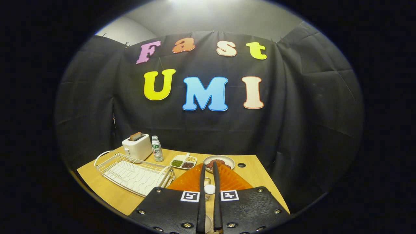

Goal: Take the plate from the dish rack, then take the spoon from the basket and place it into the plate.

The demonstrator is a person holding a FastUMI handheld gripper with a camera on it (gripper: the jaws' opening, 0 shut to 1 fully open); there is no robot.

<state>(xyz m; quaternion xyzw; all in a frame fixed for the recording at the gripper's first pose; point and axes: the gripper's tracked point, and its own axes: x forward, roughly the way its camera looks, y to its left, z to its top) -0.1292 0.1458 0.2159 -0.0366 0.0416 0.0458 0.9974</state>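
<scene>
My gripper hovers over the wooden table, its fingers nearly closed. A small white rounded piece, apparently part of the spoon, sits between the fingers and touches both. Another pale bit shows between them nearer their base. A small clear holder, perhaps the basket, is just behind the white piece; I cannot make it out well. The orange ribbed plate lies below and ahead of the fingers, spreading to both sides. The white wire dish rack stands to the left with nothing in it.
Behind the rack stand a white toaster with a slice in it and a small bottle. A divided dish of grains and a round plate of food sit beyond the fingertips. The black cloth wall closes the back.
</scene>
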